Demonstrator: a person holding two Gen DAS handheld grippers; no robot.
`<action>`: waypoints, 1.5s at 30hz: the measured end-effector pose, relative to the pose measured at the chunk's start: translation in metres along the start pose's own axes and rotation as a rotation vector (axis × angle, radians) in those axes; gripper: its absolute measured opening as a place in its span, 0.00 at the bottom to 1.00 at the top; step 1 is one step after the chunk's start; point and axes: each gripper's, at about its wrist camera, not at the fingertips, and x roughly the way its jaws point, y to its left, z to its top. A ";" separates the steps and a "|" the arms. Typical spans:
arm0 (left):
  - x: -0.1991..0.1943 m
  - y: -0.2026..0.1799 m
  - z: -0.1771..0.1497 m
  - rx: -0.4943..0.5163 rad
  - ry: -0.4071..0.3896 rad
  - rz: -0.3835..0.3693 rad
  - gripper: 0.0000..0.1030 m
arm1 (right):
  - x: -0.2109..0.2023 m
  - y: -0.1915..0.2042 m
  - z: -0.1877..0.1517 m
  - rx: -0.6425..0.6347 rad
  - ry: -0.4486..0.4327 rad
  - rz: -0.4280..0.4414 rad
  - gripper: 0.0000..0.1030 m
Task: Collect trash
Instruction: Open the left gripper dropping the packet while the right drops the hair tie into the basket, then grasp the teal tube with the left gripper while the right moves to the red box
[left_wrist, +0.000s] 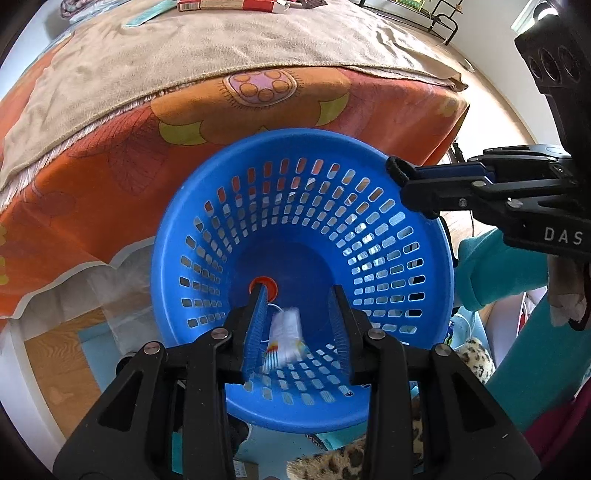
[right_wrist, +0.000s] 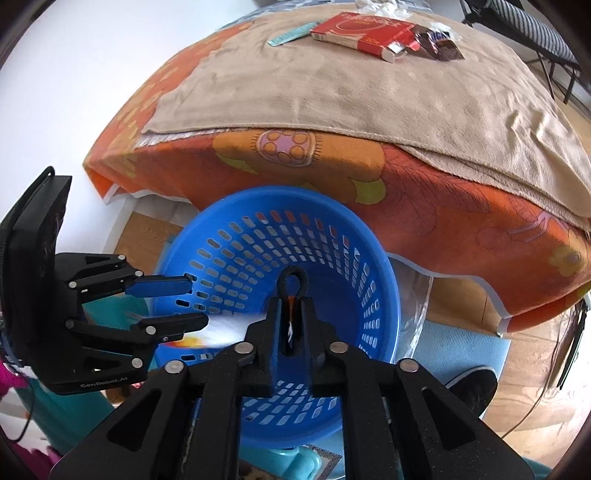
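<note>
**Both tools over the basket, wrapper loose in the left one**

Table (right_wrist: 443, 221) still carries trash at its far end: red box (right_wrist: 364, 33), teal strip (right_wrist: 291, 33), dark wrapper (right_wrist: 439, 44), all on the beige towel (right_wrist: 332, 92). So I judge the job partly done.

Blue basket (left_wrist: 207, 206) sits on the floor against the table's edge, just below it, mouth up. That makes it an easy drop target.

I hold both tools pointing steeply down into the mouth, so anything let go lands inside.

Left tool (left_wrist: 298, 291): fingers spread, pads not pressing.

Right tool (right_wrist: 293, 284): nearly pressed together, narrow slit. A white sliver shows in the slit; can't tell if it's pinched or just seen through.

Task item: small white wrapper (left_wrist: 286, 330), coloured stripes at one end, blurred, loose between my left pads above the basket floor. Looks like it's dropping.

Orange cap (left_wrist: 271, 286) is already on the basket floor.
</note>
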 end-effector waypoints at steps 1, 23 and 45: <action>0.000 0.000 0.000 -0.001 0.001 0.000 0.37 | 0.000 0.000 0.000 0.002 0.001 0.000 0.22; -0.008 0.005 0.012 -0.033 -0.028 0.001 0.54 | -0.002 -0.005 0.005 0.035 0.009 -0.002 0.50; -0.053 0.046 0.108 -0.036 -0.158 0.080 0.54 | -0.053 -0.032 0.074 0.039 -0.169 -0.031 0.56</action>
